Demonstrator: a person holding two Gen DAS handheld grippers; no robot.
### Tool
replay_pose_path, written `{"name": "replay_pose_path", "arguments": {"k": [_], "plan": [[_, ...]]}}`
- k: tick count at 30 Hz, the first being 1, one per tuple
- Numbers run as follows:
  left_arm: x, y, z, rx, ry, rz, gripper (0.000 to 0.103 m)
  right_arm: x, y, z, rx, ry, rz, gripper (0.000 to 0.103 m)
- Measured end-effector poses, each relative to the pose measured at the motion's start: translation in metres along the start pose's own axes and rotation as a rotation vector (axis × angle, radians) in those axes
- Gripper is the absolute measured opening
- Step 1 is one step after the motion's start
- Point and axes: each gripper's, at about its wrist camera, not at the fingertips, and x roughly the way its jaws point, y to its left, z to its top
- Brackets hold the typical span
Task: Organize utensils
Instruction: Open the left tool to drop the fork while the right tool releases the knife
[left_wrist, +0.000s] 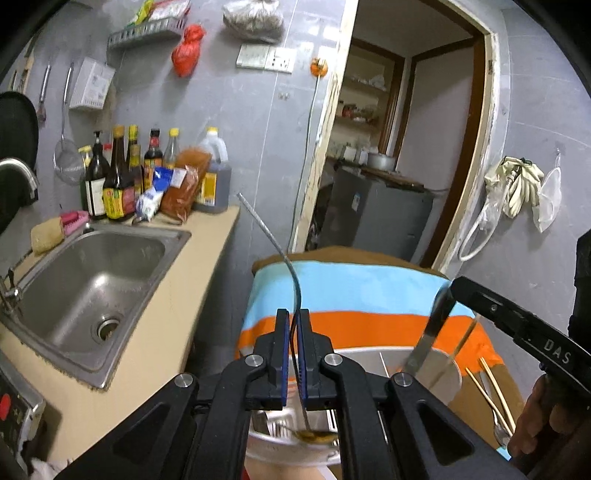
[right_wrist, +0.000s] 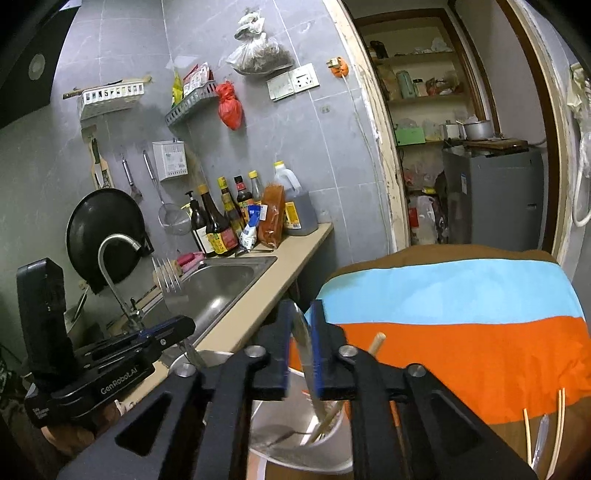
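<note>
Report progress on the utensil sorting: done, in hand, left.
Done: a chopstick already stands in the metal holder. In hand: the left gripper is shut on a fork over the holder; a metal handle sits between the right gripper's barely parted fingers, its end in the holder. Left: chopsticks and a spoon on the striped cloth.

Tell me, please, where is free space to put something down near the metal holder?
The striped cloth beyond the metal holder is bare. The counter strip between sink and cloth is bare too. Crowded: the bottles at the wall, and chopsticks right of the holder.
</note>
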Motion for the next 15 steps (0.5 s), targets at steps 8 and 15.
{"name": "replay_pose_path", "arguments": {"k": [8,15], "plan": [[-0.007,-0.001,-0.004,-0.028,0.023,-0.014,0.039,-0.021,-0.002,0.002,0.003,-0.027,-0.017,0.026],[-0.02,-0.006,0.001,-0.042,-0.006,-0.018,0.054,-0.046,-0.004,0.009,-0.003,-0.078,-0.063,0.038]]}}
